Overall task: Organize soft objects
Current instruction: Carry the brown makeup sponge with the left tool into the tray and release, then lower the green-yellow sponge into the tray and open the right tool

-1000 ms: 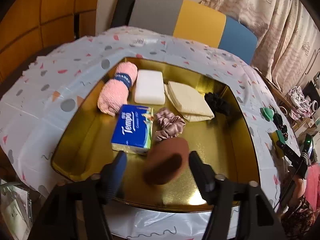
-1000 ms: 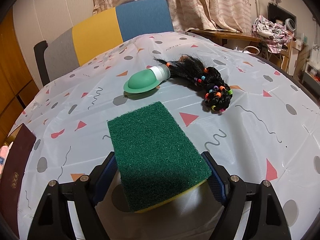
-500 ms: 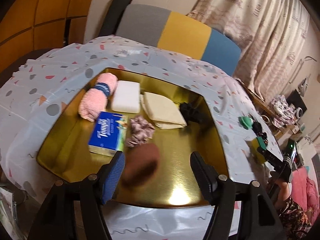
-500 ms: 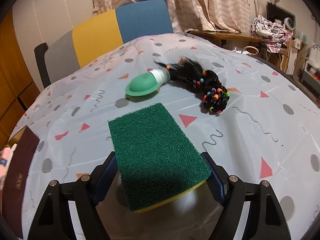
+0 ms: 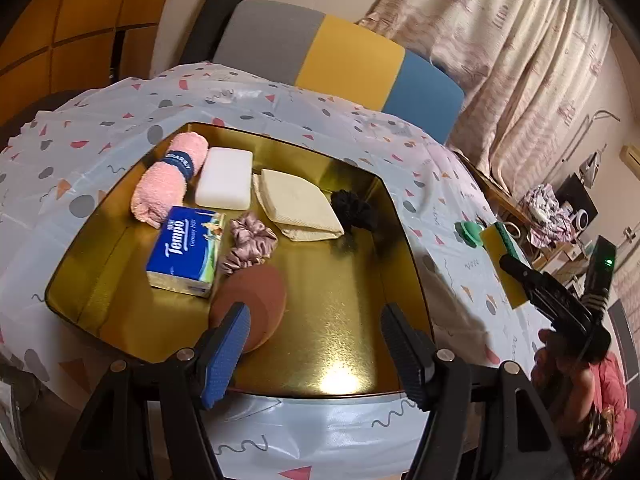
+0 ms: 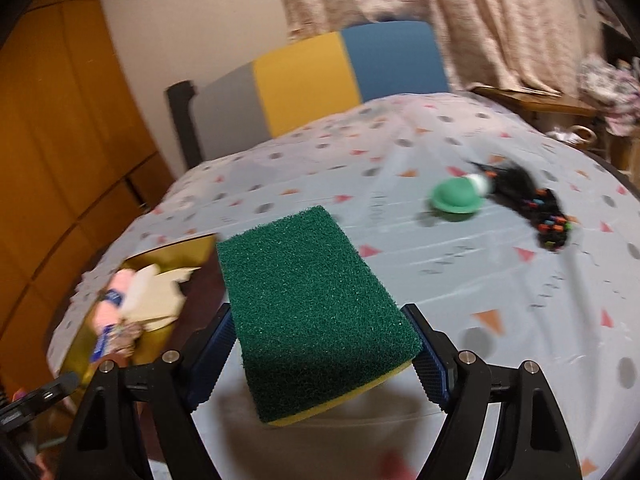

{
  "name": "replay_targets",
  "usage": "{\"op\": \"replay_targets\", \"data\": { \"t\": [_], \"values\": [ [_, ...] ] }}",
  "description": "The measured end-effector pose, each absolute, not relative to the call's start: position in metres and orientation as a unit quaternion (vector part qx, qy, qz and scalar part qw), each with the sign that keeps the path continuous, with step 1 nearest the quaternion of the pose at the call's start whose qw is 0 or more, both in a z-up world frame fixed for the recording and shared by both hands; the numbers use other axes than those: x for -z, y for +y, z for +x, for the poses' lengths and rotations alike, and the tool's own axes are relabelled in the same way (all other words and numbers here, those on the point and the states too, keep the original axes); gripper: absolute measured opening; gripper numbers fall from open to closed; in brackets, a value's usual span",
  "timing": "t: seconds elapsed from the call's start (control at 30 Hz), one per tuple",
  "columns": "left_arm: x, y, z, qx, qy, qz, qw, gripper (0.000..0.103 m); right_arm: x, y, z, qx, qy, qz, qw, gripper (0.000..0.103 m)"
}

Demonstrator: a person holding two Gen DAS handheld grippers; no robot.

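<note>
The bench (image 5: 100,132) wears a pale cloth printed with triangles and dots, and a striped chair (image 5: 340,56) stands at its far edge. A gold tray (image 5: 352,288) takes up the left half of the bench, reaching almost to the near edge.

Along the tray's far side lie a rolled pink towel (image 5: 166,184), a white foam block (image 5: 224,178) just beside it, a folded cream cloth (image 5: 298,206) and a black scrunchie (image 5: 354,210) against the right wall. Nearer the middle are a blue tissue pack (image 5: 186,248) and a pink scrunchie (image 5: 248,244) touching it. A brown round pad (image 5: 256,298) lies flat toward the tray's near side, next to the tissue pack.

The left gripper (image 5: 316,344) hangs over the tray's near edge with its fingers well apart and nothing between them; the brown pad is partly hidden behind the left finger, though contact cannot be judged.

The right gripper (image 6: 320,356) is above the bench, right of the tray, its fingers pressed on the two sides of a sponge (image 6: 312,304), green face up and yellow beneath, held clear of the cloth. This view is blurred.

Toward the bench's right edge sit a green cap-shaped thing (image 6: 456,196) and, touching it, a black braid with coloured beads (image 6: 536,208).
</note>
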State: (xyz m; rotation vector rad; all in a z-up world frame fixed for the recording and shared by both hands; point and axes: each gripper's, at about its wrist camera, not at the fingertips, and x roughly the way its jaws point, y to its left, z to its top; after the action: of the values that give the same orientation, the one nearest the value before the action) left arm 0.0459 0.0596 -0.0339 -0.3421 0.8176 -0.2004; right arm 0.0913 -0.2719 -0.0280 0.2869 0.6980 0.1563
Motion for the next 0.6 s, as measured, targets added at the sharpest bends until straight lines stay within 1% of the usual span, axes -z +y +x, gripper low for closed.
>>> {"op": "replay_targets", "data": {
  "t": [0.33,0.6],
  "values": [
    [0.033,0.076,0.045,0.065,0.391,-0.187,0.899,0.069,0.004,-0.171,0.076,-0.186,0.343,0.107,0.915,0.082],
    [0.027,0.101,0.045,0.025,0.373,-0.206,0.904,0.069,0.007,-0.110,0.079,-0.234,0.363,0.068,0.899,0.082]
  ]
}}
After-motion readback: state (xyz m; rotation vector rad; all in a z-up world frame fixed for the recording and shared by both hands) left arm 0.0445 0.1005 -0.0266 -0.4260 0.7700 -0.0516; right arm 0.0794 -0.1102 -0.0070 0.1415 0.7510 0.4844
